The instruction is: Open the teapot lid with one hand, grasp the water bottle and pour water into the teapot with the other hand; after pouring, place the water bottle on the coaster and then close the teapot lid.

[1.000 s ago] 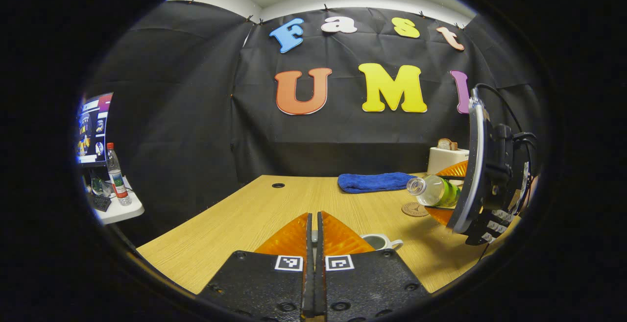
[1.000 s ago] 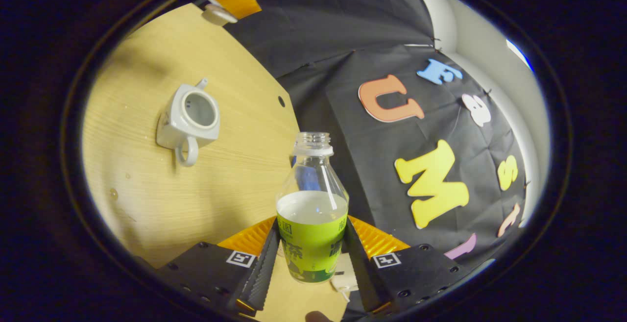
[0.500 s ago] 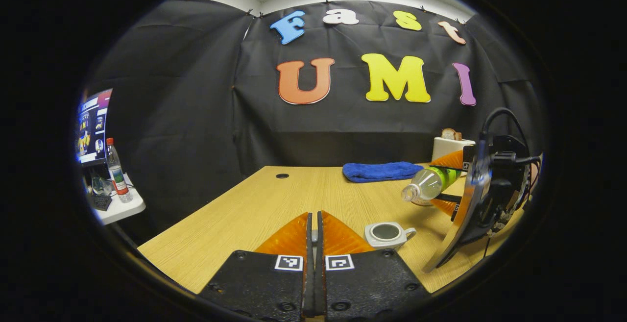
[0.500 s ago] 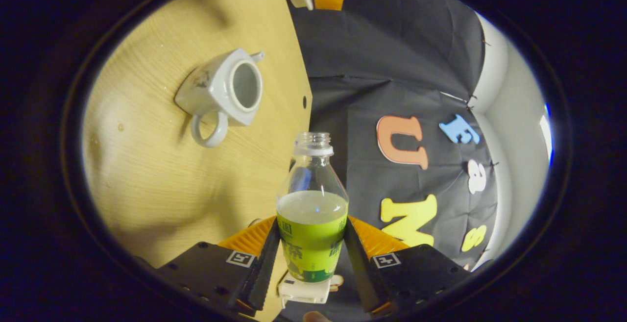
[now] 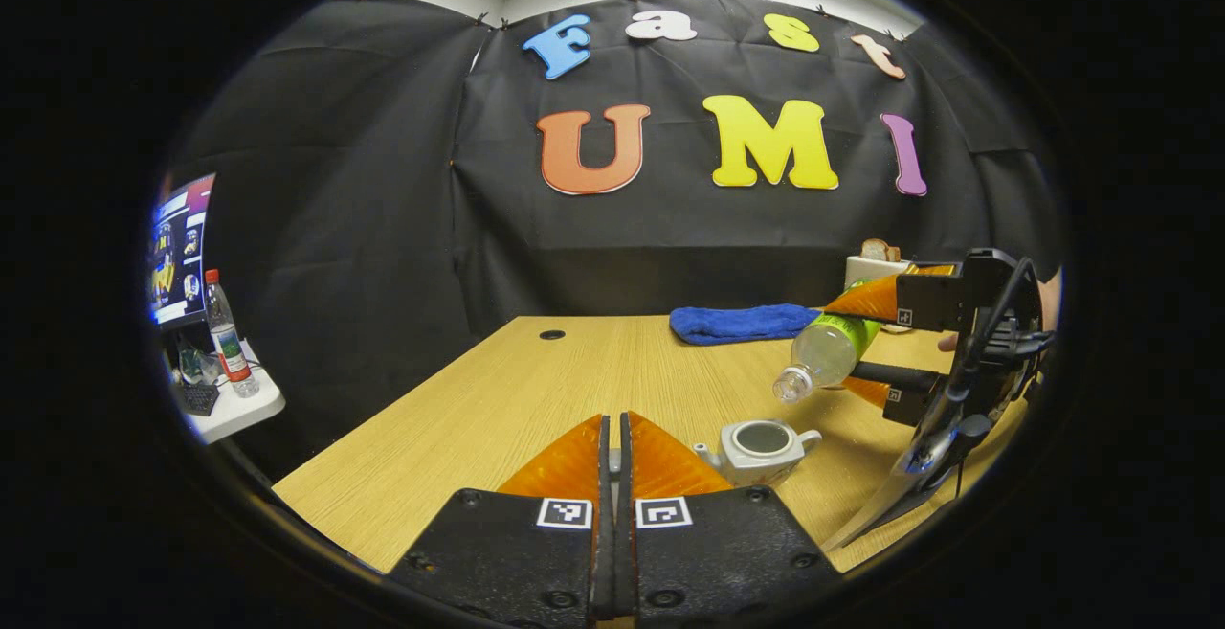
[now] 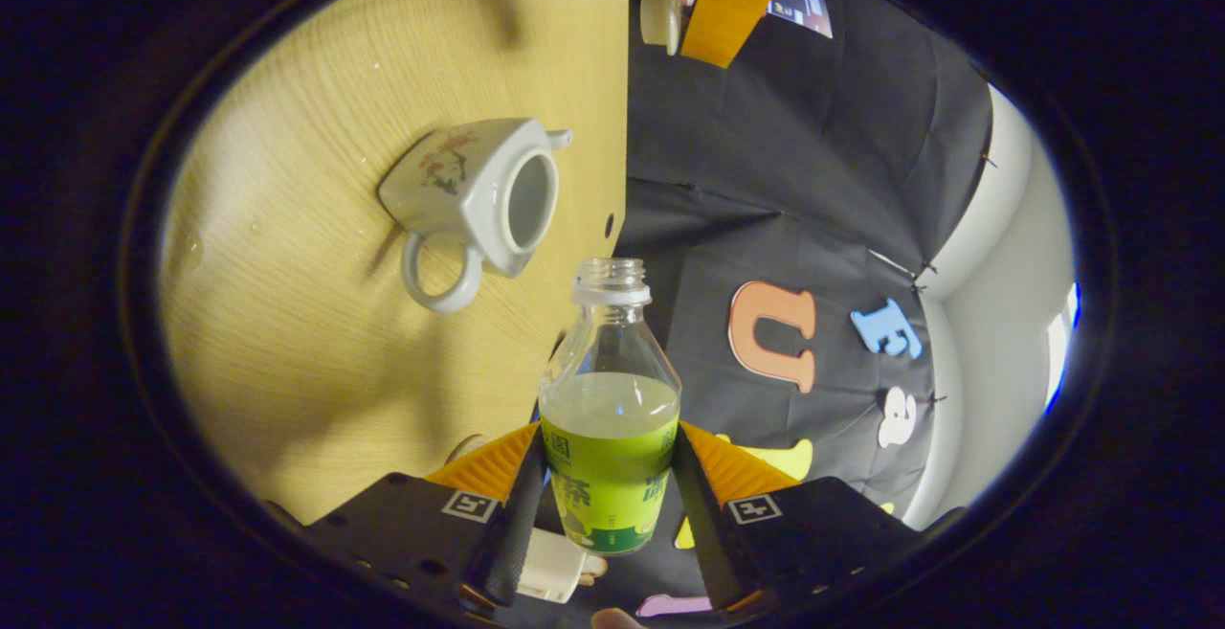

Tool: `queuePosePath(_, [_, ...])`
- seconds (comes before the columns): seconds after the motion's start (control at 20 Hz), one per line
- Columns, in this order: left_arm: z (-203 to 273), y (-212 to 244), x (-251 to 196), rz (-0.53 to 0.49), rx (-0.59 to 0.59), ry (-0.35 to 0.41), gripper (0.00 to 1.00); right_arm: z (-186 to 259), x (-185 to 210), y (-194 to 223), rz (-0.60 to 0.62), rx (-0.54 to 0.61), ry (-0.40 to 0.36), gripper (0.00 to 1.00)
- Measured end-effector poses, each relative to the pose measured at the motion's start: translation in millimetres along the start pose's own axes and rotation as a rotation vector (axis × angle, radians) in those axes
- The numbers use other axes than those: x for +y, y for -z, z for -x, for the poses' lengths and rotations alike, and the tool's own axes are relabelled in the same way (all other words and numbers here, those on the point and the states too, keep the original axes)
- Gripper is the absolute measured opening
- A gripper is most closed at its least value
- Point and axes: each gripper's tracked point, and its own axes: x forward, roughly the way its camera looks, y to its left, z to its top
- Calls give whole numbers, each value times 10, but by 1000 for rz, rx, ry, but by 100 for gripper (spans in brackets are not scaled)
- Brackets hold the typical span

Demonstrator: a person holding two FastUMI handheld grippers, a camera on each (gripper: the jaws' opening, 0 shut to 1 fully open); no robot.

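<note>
The step in hand is the pour: the right claw (image 6: 605,495) is clenched on the water bottle (image 6: 610,418), both fingers pressing its green label, and the bottle is tipped with its uncapped mouth leading. In the left gripper view the bottle (image 5: 823,353) slants down toward 8 o'clock, its mouth in the air above and slightly to the 2 o'clock side of the teapot (image 5: 759,450), not touching it. The teapot stands open on the desk (image 5: 536,399); in the right gripper view its dark opening (image 6: 529,200) lies at about 11 o'clock from the bottle's neck, handle pointing toward 7 o'clock. No stream shows at the mouth, so I judge the pouring has not begun. The left claw (image 5: 617,476) has its fingers closed together; in the right gripper view that claw appears at 12 o'clock holding a pale round piece (image 6: 658,18), which I take for the lid (image 6: 658,18), held well clear of the pot. The next move calls for bringing the mouth directly over the opening and tipping further, slowly, since the opening is small and the bottle roughly half full. A blue cloth (image 5: 739,323) lies at the desk's far side; the coaster I cannot make out.
</note>
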Motion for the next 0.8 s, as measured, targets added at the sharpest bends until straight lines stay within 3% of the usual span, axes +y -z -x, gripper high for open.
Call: queuePosePath(0.8, [-21,125,26,3,32,10,2,33,-217,-158,232,-58,88,71])
